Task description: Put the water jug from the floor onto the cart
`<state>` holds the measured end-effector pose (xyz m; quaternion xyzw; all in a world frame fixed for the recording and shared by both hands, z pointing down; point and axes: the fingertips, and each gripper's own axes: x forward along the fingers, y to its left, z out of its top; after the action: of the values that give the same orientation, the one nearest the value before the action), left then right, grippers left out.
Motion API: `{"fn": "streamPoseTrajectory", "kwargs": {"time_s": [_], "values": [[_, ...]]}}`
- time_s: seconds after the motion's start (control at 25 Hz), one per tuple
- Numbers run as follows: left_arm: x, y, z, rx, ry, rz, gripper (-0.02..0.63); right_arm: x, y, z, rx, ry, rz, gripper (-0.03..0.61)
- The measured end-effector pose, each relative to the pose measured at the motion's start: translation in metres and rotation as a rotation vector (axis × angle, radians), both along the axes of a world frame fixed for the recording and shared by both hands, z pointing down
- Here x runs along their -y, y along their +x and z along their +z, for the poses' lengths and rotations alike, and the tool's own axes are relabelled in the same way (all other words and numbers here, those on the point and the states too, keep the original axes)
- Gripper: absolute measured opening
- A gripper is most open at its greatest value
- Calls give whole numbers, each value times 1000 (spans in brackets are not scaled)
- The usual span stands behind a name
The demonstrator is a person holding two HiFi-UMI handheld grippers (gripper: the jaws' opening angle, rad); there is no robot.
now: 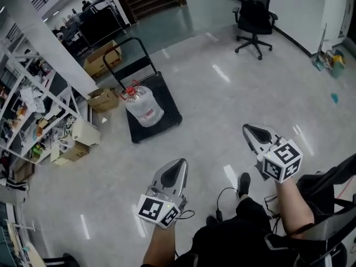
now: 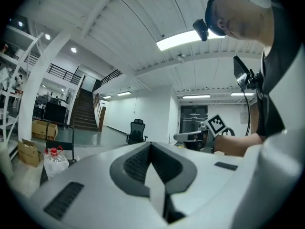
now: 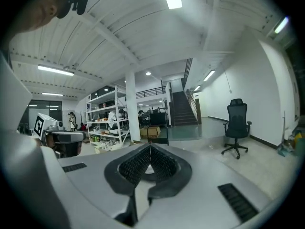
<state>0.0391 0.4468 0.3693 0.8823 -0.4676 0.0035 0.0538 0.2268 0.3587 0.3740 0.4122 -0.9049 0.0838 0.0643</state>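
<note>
Head view shows the jug (image 1: 143,107) standing upright on the black deck of the cart (image 1: 168,115), close to the handle end, with its red cap on top. The cart rests on the grey floor (image 1: 222,93), near the shelves (image 1: 33,115), and a box (image 1: 103,100) lies just beside its handle. A chair (image 1: 255,15) stands well apart, at the far side of the room.

Low in that view, the left tongs (image 1: 179,164) and the right tongs (image 1: 248,129) are held out over the floor. Both are well apart from the cart and touch nothing.

The left gripper view shows the left tongs narrow, the jaws pressed together with nothing between them. The jug appears small at the far left of that view, beside the cart handle. The right gripper view shows the right tongs narrow too, the jaws closed on nothing, with the shelves, a pillar and stairs beyond them.
</note>
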Motion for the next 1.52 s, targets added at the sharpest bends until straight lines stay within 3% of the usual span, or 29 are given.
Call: {"fn": "streamPoseTrajectory", "kwargs": {"time_s": [0.2,0.4,0.68,1.08,1.52], "values": [[-58,-15,-11,-36,2,26,-8,-77,-20,-21,-51,14,-4,2],[-100,-13,-28,-20,22,39,-8,-115,-18,-34,-49,14,0,3],[-118,3,-45,5,41,-22,-8,-129,-1,-44,-29,34,-31,2],[-133,73,-60,30,39,-4,-8,-144,55,-47,-30,47,-46,2],[-132,92,-57,35,28,-19,-8,-142,68,-49,-13,57,-64,2]]}}
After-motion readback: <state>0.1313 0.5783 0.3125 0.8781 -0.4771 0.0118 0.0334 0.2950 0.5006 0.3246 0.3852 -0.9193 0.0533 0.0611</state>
